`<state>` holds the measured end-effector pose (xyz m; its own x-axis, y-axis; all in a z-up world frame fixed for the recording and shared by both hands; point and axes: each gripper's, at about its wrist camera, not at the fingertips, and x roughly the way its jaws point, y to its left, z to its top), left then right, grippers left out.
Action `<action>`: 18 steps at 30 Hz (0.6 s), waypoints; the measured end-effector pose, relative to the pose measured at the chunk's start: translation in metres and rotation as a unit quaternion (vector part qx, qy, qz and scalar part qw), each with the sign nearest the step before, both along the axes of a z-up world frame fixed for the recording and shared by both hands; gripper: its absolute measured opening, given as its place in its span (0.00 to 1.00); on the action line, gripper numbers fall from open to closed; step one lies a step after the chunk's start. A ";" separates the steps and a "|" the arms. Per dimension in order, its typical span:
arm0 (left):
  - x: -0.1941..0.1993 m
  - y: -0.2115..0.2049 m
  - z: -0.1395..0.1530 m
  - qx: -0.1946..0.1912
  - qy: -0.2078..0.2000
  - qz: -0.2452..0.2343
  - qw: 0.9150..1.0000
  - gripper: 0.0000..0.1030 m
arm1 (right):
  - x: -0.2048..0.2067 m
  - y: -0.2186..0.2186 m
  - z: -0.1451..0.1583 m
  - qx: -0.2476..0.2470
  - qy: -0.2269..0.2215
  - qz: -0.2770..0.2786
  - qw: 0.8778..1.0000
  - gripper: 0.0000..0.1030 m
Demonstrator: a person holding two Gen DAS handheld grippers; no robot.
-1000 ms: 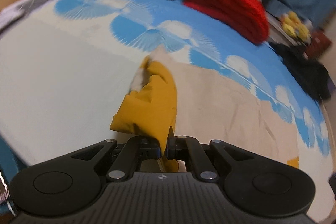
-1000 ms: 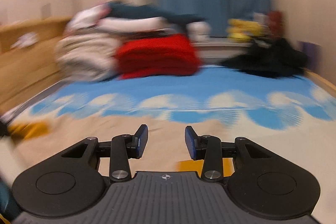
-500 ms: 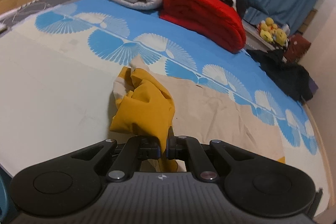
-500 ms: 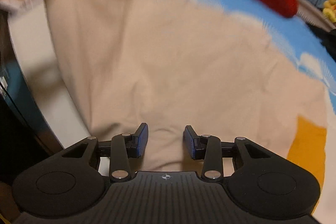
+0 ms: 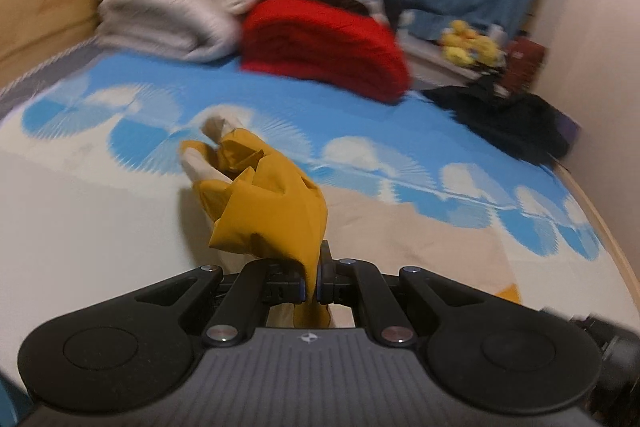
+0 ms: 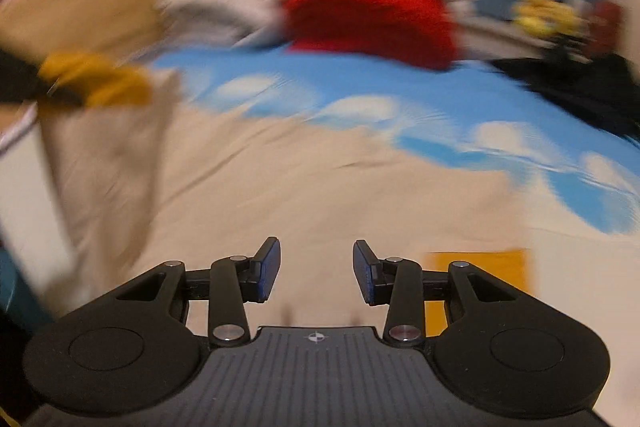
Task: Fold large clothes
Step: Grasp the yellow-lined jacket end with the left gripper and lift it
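Beige-and-mustard garment (image 6: 280, 179) spread flat over the near half of the bed (image 5: 80, 227), one mustard corner (image 5: 272, 211) lifted off it. Left gripper (image 5: 311, 281): fingers closed on that mustard corner, cloth bunched above them. Right gripper (image 6: 316, 273): fingers apart, nothing between them, hovering over the beige cloth; a mustard patch (image 6: 480, 267) lies just right of it.

Open room: bare pale sheet toward the bed's left edge; blue fan-patterned band (image 5: 340, 115) clear across the middle. Far edge crowded: white folded pile (image 5: 172, 7), red folded blanket (image 5: 324, 43), black clothing (image 5: 508, 115) at the far right corner.

Against half a second ago: bunched corner sits higher in the left view; right view has swung up from the cloth toward the far edge.
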<state>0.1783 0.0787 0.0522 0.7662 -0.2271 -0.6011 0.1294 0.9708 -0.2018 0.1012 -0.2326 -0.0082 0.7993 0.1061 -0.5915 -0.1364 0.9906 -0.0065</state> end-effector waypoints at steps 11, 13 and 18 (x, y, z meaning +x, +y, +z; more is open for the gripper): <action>-0.060 -0.218 0.001 0.041 -0.085 -0.228 0.969 0.04 | -0.078 -0.147 0.026 0.051 -0.073 -0.178 0.980 0.40; -0.066 -0.256 -0.013 0.050 -0.065 -0.275 0.958 0.04 | -0.085 -0.163 0.026 0.048 -0.077 -0.190 0.977 0.40; -0.085 -0.347 -0.080 0.127 0.022 -0.381 0.916 0.04 | -0.105 -0.208 0.023 0.061 -0.072 -0.224 0.970 0.41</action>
<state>0.0938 -0.2687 -0.0276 0.4180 -0.5337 -0.7351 0.7856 0.6188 -0.0025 -0.0037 -0.4408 0.0146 0.8552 -0.2088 -0.4744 0.3018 0.9447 0.1281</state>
